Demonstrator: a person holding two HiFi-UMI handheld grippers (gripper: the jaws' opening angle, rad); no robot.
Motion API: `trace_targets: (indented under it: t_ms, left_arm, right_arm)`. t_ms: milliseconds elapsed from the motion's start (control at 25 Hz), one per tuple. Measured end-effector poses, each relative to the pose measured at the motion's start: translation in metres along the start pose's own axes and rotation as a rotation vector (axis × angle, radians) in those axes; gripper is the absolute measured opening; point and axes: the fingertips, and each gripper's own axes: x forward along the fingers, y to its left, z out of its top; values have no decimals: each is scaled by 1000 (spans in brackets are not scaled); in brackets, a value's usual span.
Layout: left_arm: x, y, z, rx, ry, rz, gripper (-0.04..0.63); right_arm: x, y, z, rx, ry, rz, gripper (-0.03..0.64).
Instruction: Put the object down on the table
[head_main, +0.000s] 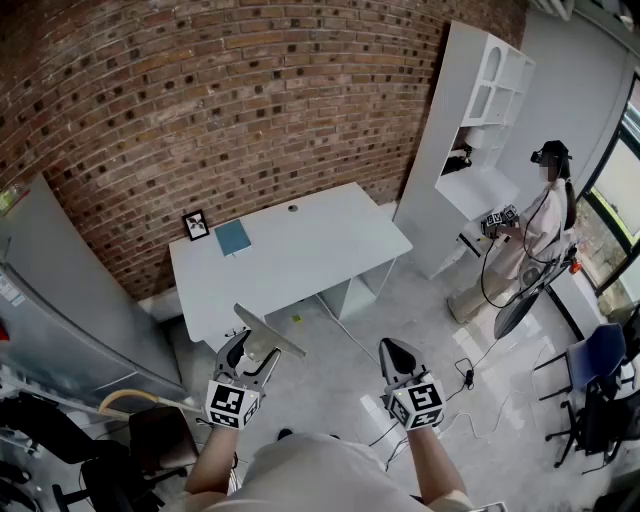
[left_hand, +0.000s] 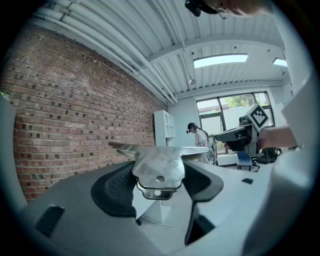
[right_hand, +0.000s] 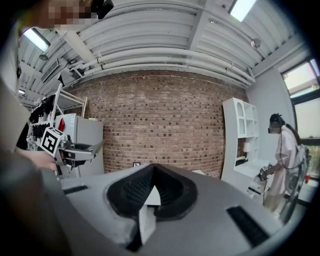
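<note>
My left gripper (head_main: 252, 358) is shut on a flat metal tool (head_main: 268, 332) with a wide blade, held level in the air in front of the white table (head_main: 330, 262). In the left gripper view the tool's shank (left_hand: 158, 172) sits between the two black pads (left_hand: 114, 189), and its blade spreads sideways beyond them. My right gripper (head_main: 397, 353) hangs to the right at about the same height. Its jaws are shut with nothing between them (right_hand: 150, 186).
On the table lie a blue booklet (head_main: 232, 237), a small framed picture (head_main: 196, 224) and a small round thing (head_main: 292, 208). A grey cabinet (head_main: 60, 290) stands left and a white shelf unit (head_main: 470, 120) right. A person (head_main: 540, 225) stands by it. Cables (head_main: 465, 375) cross the floor.
</note>
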Motion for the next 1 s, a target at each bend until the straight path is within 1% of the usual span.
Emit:
trace_targets:
  t_ms: [400, 680, 1000]
  left_arm:
    - [-1, 4, -2, -9, 1, -12, 273]
    - [0, 7, -9, -23, 7, -29, 273]
    - [-2, 25, -19, -34, 15, -55, 273]
  right_arm:
    - [3, 6, 4, -3, -2, -1, 2]
    - [9, 10, 0, 38, -1, -13, 2]
    - [26, 27, -5, 51, 10, -25, 2]
